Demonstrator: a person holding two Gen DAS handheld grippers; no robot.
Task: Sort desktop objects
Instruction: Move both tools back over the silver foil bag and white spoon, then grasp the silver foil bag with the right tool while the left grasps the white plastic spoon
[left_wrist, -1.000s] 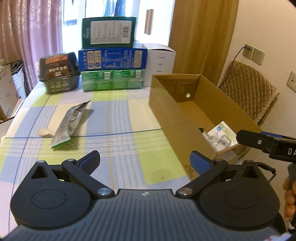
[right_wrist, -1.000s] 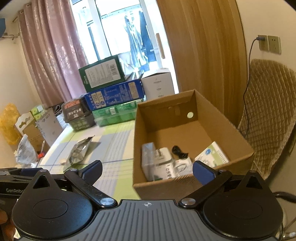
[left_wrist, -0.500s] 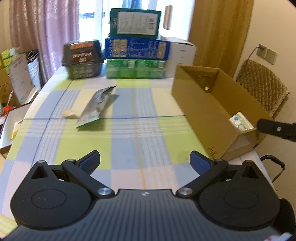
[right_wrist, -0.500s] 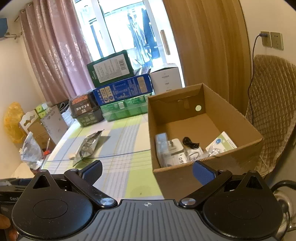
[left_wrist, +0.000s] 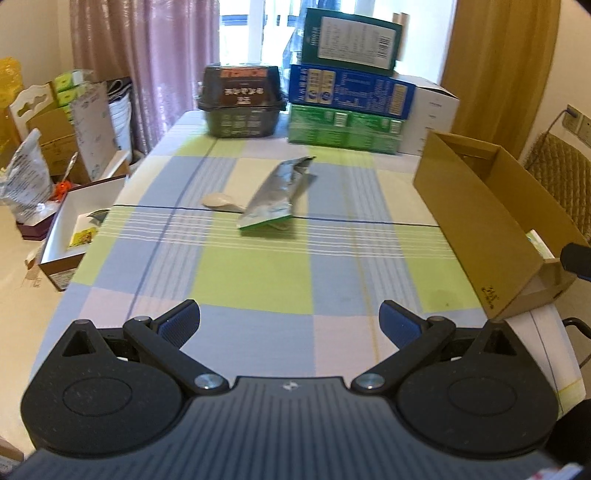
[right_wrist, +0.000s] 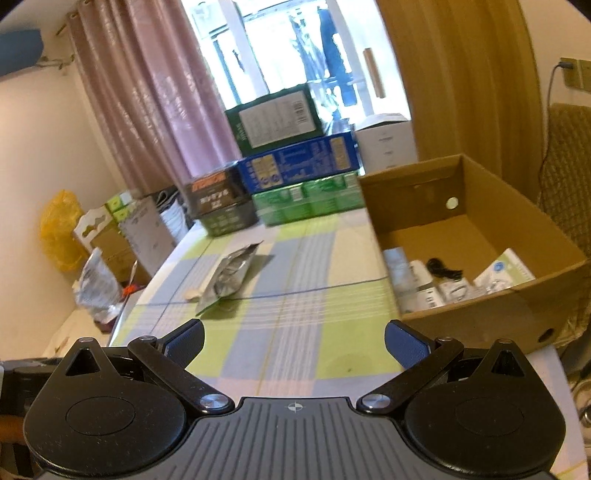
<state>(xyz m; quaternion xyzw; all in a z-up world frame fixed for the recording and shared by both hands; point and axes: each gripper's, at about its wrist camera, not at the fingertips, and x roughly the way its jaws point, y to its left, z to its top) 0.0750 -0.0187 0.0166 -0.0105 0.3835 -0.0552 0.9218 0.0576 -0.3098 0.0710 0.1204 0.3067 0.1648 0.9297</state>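
Left tongs (left_wrist: 289, 319), right tongs (right_wrist: 293, 338) both spread, empty; foil pouch (left_wrist: 275, 197) ahead, cardboard box (right_wrist: 480, 236) rightward

At your twelve o'clock, pink pleated curtains (left_wrist: 147, 55) hang behind stacked green, blue and green printed cartons (left_wrist: 347, 81); a quilted tan chair (right_wrist: 569, 177) sits at two o'clock.

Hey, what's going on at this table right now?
A person is sorting desk clutter with two handheld grippers. Both the left gripper and the right gripper are open and empty, held above the near edge of the checked tablecloth. A silver pouch and a small pale object lie mid-table. The cardboard box on the right already holds several items.
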